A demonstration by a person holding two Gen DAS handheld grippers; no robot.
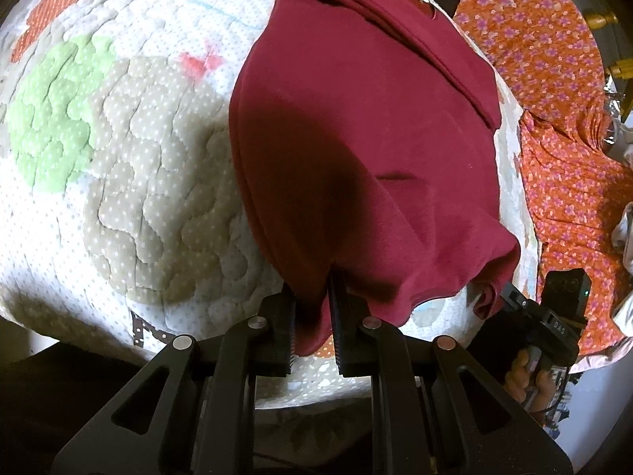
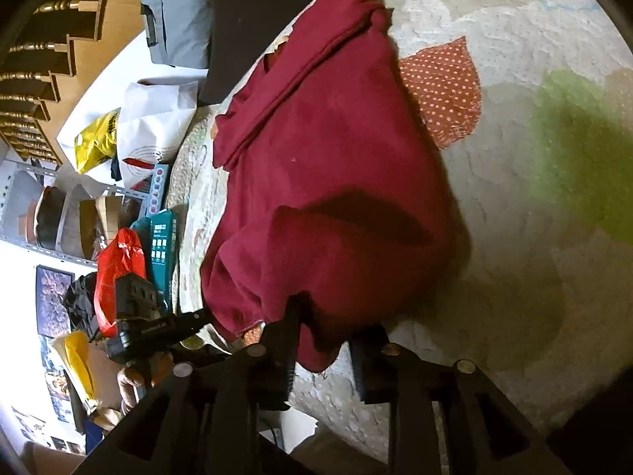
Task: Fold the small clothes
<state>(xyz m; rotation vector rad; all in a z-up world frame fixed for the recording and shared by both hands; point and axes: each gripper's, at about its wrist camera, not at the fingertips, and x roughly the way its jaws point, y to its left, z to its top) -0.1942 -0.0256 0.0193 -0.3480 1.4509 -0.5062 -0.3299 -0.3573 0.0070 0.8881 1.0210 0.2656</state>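
Fingers [image 1: 294,316] pinch maroon garment [image 1: 356,118] beside orange floral cloth [image 1: 554,99]

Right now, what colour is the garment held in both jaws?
Plain dark red, maroon garment; the left wrist view shows it best.

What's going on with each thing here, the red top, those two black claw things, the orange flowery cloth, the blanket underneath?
Maroon shirt: partly folded, near hem lifted, far end lying on the quilt.
Left gripper: shut on the shirt's hem.
Right gripper: holds the hem's other corner.
Orange floral garment: spread loose, not folded.
Quilt: spread flat under the shirt.
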